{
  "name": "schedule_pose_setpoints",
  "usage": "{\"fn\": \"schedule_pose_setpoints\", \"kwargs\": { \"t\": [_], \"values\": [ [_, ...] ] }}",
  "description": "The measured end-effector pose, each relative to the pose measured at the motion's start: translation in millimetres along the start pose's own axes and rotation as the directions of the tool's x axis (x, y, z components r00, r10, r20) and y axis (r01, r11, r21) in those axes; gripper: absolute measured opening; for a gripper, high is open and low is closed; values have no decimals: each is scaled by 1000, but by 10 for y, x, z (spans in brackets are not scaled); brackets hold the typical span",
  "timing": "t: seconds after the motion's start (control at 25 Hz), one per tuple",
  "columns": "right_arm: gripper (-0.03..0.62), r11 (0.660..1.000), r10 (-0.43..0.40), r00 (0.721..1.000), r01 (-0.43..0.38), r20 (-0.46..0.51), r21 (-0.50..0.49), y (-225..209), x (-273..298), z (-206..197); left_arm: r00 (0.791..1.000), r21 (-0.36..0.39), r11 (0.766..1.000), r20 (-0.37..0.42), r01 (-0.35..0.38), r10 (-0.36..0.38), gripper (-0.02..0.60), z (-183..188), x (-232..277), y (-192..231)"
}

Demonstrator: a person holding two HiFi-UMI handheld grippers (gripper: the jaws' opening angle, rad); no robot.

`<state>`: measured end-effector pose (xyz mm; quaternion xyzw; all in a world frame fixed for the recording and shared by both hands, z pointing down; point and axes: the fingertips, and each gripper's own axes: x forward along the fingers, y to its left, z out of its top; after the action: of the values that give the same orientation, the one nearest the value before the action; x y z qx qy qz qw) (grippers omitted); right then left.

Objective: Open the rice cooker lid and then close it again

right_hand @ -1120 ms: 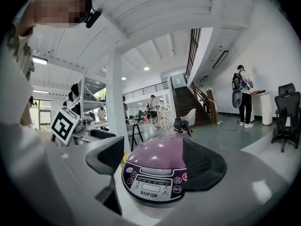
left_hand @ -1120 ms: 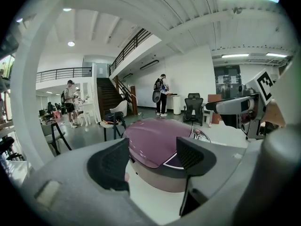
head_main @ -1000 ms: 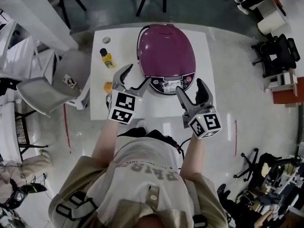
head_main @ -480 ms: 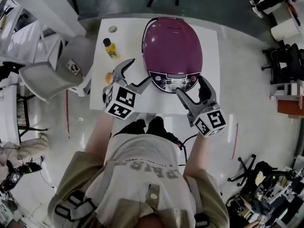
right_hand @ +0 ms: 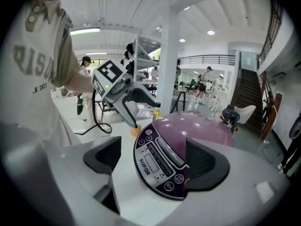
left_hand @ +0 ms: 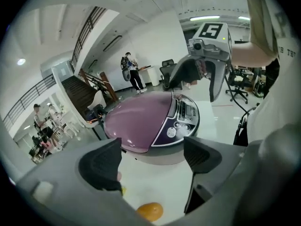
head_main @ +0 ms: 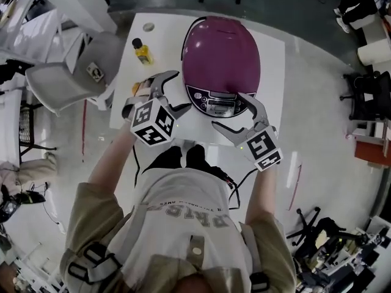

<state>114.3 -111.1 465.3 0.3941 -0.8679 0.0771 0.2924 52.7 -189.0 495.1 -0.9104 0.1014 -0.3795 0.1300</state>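
Rice cooker [head_main: 221, 57] at centre of table [head_main: 272, 72], lid down, long axis 12 to 6, control panel [head_main: 215, 104] at 6. Right gripper [head_main: 231, 112] at 5, nearer, jaws just been opening, now wide astride panel edge (pads seemingly not pressing). Left gripper [head_main: 177, 91] at 8, likewise just been opening, wide, empty.

A glossy pale floor [head_main: 317, 96] surrounds the white worktop [head_main: 272, 60]. A grey chair [head_main: 67, 81] stands at its left, with black office chairs [head_main: 366, 87] well off to the right. A staircase [left_hand: 89, 86] climbs beside a white wall, and strip lights [left_hand: 204, 18] glow overhead.
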Motion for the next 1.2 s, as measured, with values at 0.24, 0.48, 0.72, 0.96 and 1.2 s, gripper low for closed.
{"fn": "schedule_pose_setpoints", "kwargs": {
  "t": [0.24,0.48,0.72,0.96,1.2],
  "values": [
    [403,987,96,978,-118,-183,-111,140,88,-235,993,132,988,-99,74,-61,436,-37,75,-96],
    [410,954,118,932,-202,-344,-221,231,193,-440,978,234,963,-187,134,-91,437,-76,149,-161],
    [410,924,81,896,-232,-437,-305,286,266,-582,964,304,936,-243,178,-104,445,-76,226,-237],
    [410,882,-3,869,-231,-495,-412,275,345,-637,950,351,913,-294,209,-104,453,-124,276,-249],
    [416,855,-68,832,-236,-551,-462,230,389,-689,940,363,902,-324,233,-112,454,-183,300,-265]
  ]
}}
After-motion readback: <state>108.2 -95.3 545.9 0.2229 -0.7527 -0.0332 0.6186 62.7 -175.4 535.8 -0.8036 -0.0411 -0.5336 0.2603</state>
